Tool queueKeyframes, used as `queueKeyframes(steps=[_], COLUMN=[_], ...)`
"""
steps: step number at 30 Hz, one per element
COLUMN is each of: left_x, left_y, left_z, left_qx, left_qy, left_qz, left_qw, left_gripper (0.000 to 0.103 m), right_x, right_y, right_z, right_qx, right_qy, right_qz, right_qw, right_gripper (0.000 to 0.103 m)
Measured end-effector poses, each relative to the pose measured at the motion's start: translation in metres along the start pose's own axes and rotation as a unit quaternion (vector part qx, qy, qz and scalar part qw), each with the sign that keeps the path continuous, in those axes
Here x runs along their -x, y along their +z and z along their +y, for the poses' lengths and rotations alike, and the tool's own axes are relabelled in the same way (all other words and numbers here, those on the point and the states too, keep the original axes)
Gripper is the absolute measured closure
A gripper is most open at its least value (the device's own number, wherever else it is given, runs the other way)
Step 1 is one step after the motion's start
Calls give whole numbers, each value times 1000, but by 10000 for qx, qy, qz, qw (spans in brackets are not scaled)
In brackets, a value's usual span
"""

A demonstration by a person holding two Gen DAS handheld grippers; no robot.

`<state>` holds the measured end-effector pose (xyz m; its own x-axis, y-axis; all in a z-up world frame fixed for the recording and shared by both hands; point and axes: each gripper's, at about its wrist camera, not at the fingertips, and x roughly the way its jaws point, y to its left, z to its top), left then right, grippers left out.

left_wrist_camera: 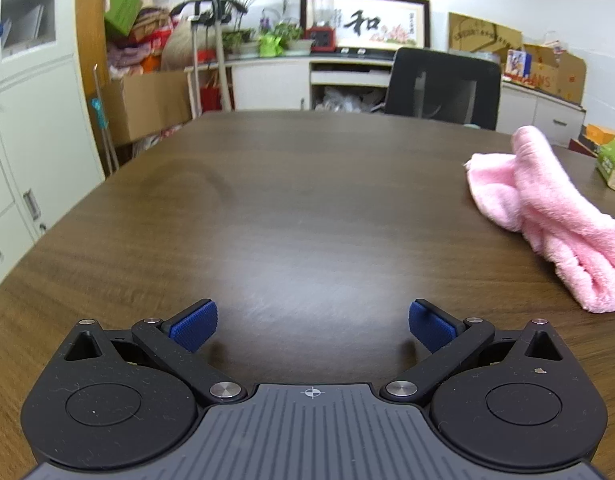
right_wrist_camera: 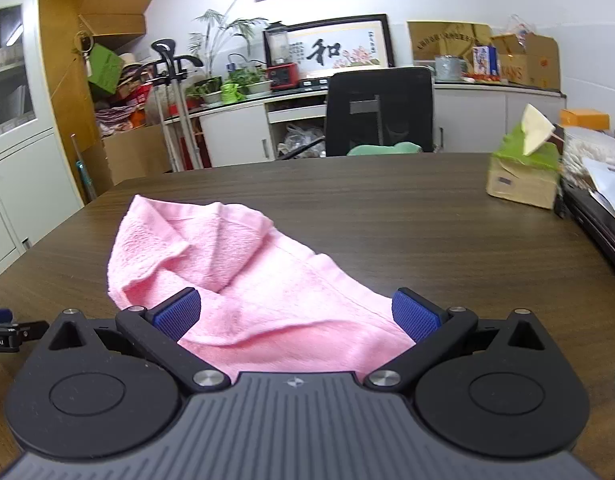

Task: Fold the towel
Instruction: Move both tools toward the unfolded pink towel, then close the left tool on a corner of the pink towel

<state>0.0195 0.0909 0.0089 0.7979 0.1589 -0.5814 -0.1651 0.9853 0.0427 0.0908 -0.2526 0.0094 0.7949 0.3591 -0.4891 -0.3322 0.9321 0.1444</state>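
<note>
Sitting crumpled on the dark table (right_wrist_camera: 387, 216), the pink towel (right_wrist_camera: 243, 280) has no clear corner, so a pinch risks catching several layers. Right gripper (right_wrist_camera: 295, 314) is spread wide, empty, towel between its fingers. Left gripper (left_wrist_camera: 312, 324), also spread and empty, sees the towel (left_wrist_camera: 547, 216) far right. Only right view shows the tissue box (right_wrist_camera: 523, 176).

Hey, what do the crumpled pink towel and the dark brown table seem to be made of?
Crumpled pink towel: soft terry or fleece, judging by its fuzzy, matte pile. Dark brown table: wood or wood-look laminate; streaky grain shows under a smooth, slightly glossy sheen.
</note>
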Motion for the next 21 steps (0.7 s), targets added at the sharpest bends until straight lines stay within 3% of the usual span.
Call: queueKeyframes(steps=[3,8,13,16,21], left_x=[4,12,19,20,21], left_y=[4,14,33,48,52], left_z=[-10,-20,-33,-45,-93], left_qx=[-115,-156,-329,-350,-1254], left_qy=[-101,-695,-663,-681,-707], left_qz=[-170,-242,-484,-546,-853], left_qw=[9997,9972,9961,9956,9859], left_gripper=[0,0,0,0,0], right_x=[-5,-22,-32,-24,-8], right_y=[2,4,-3,-9,-16], right_z=[17,39,57,68,72], right_qx=[372,975,1284,1501,1844], right_qy=[-105,-504,-16,545,467], right_qz=[-11,-91,-129,-121,-57], right_qw=[9993,9939,9916,9871,9817], right_gripper=[0,0,0,0,0])
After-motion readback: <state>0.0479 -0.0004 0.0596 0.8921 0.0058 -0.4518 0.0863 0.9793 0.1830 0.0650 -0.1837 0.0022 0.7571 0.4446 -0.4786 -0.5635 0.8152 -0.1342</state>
